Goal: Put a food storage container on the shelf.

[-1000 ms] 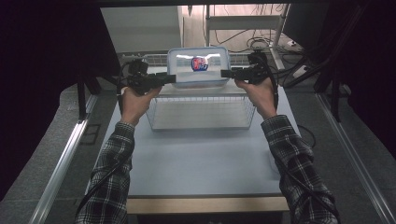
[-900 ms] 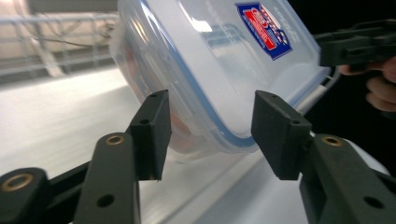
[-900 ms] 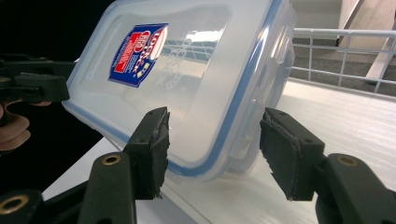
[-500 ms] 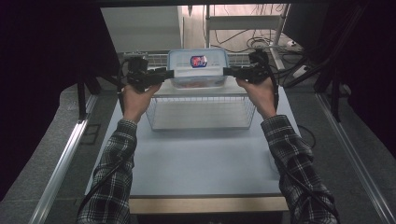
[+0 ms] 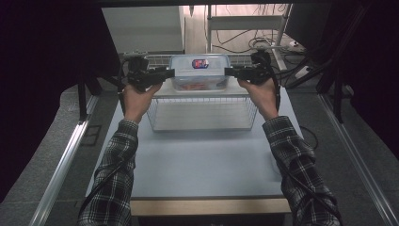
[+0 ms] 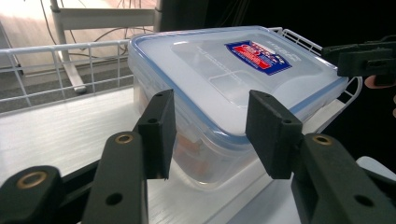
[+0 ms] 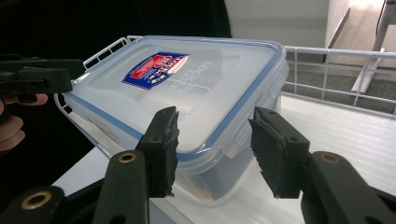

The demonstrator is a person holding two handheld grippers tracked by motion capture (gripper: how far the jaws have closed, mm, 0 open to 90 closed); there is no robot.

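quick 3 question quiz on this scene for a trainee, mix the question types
1. True or false: the clear plastic lidded container lies on the floor.
2. What sits on the container's lid? A) a red and blue label B) a spoon C) nothing
3. Fill in: the left gripper and right gripper flank the container's two ____ ends.

Key: 1 false, it rests on the white wire rack. 2 A, the label. 3 opposite.
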